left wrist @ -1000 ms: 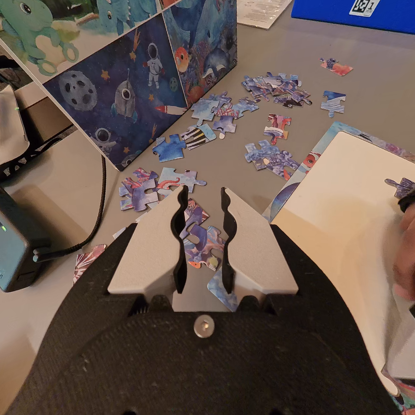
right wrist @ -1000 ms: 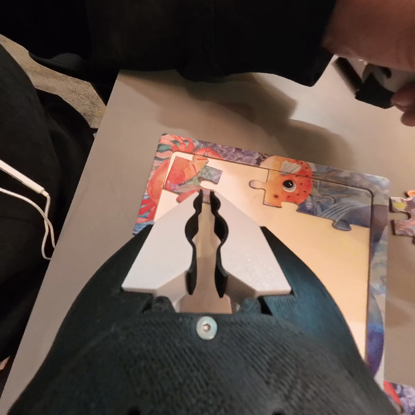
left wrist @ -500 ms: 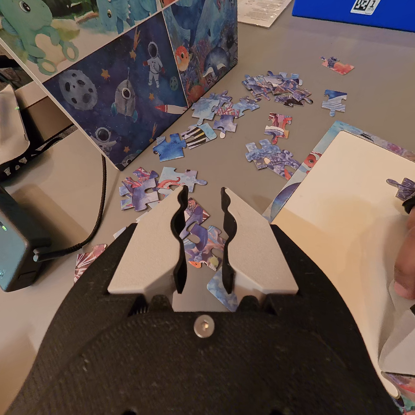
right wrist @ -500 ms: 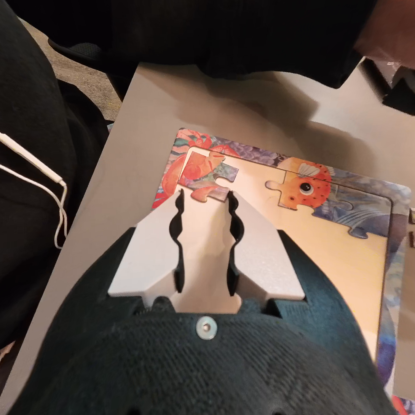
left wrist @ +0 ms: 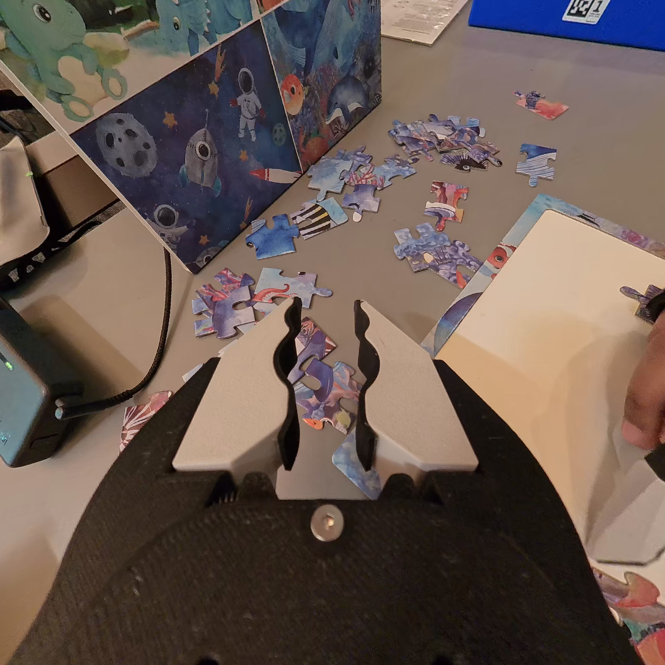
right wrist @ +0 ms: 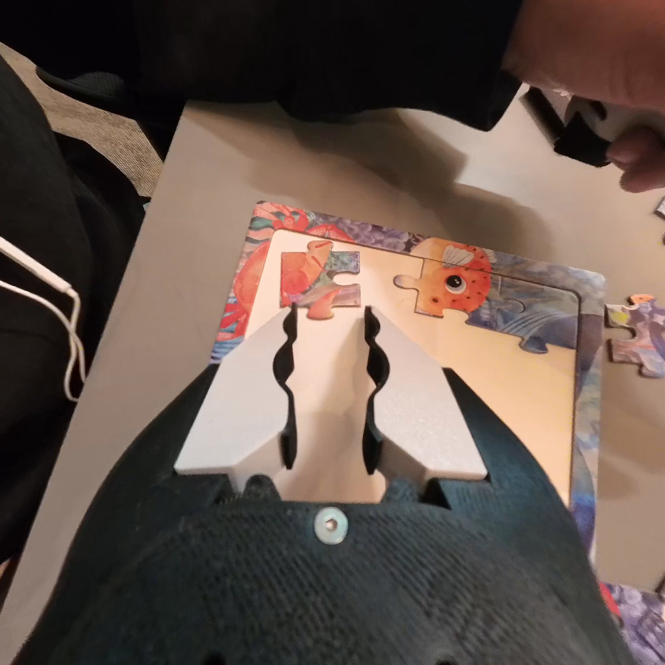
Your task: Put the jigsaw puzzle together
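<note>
My right gripper (right wrist: 330, 308) is open over the cream puzzle tray (right wrist: 590, 360), its tips just short of a crab piece (right wrist: 316, 277). That piece lies flat in the tray near the top left corner, free of the fingers. An orange pufferfish piece (right wrist: 453, 284) and a blue piece (right wrist: 521, 309) sit joined along the tray's top edge. My left gripper (left wrist: 325, 306) is open and empty above several loose pieces (left wrist: 324, 388) on the grey table. The tray (left wrist: 539, 342) lies to its right.
The tall puzzle box (left wrist: 216, 144) stands at the back left, with more loose pieces (left wrist: 442, 140) scattered beyond it. A grey device with a black cable (left wrist: 21, 406) sits at the left. One loose piece (right wrist: 640, 334) lies right of the tray. The table edge and a person's dark clothing (right wrist: 252, 54) are close behind the tray. The tips of one gripper are about 20 centimeters away from the tips of the other. To reach the orange pufferfish piece (right wrist: 453, 284) in a straight line is about 5 centimeters for my right fingers, about 15 centimeters for my left.
My right gripper has opened from nearly shut, let go of the crab piece in the tray and drawn back a little. My left gripper has not moved.
</note>
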Demonstrator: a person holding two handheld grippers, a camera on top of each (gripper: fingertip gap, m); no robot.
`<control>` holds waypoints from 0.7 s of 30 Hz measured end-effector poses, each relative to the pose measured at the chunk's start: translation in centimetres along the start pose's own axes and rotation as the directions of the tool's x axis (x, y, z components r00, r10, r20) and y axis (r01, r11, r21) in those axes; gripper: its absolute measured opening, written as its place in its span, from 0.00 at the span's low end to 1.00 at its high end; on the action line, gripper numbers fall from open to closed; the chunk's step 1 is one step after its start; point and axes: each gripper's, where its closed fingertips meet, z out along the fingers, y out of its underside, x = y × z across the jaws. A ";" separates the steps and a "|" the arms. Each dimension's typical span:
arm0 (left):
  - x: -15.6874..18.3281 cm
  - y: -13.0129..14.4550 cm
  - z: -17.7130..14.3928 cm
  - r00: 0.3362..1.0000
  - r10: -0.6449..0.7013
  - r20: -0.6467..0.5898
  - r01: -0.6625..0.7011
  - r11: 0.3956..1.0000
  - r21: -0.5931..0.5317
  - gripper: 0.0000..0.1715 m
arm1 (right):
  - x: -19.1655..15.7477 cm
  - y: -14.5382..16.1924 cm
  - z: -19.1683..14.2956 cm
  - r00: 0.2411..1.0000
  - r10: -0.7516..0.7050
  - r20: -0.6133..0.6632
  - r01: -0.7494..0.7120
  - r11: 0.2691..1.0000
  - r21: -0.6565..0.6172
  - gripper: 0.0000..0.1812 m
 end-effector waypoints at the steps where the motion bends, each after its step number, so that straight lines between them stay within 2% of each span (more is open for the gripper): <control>1: 0.0 0.0 0.0 1.000 0.000 0.000 0.000 1.000 0.000 0.16 | -0.2 -0.3 0.0 1.000 0.003 0.010 -0.003 1.000 0.013 0.21; 7: 0.0 0.1 0.1 1.000 0.000 -0.001 0.000 1.000 -0.003 0.16 | -0.7 -0.8 1.2 1.000 0.002 0.007 -0.002 1.000 0.028 0.29; 11: 0.1 0.1 0.1 1.000 0.000 -0.001 0.000 1.000 -0.004 0.16 | -0.6 -0.8 1.5 1.000 0.020 -0.001 -0.020 0.999 0.025 0.25; 16: 0.0 0.1 0.1 1.000 0.000 0.000 0.000 1.000 -0.004 0.16 | -0.5 -0.8 1.2 1.000 0.021 0.000 -0.021 1.000 0.020 0.24; 21: -0.1 0.0 0.0 1.000 0.000 0.003 0.000 1.000 -0.001 0.16 | 0.8 -1.6 -0.4 0.998 0.052 -0.038 -0.048 0.995 0.088 0.25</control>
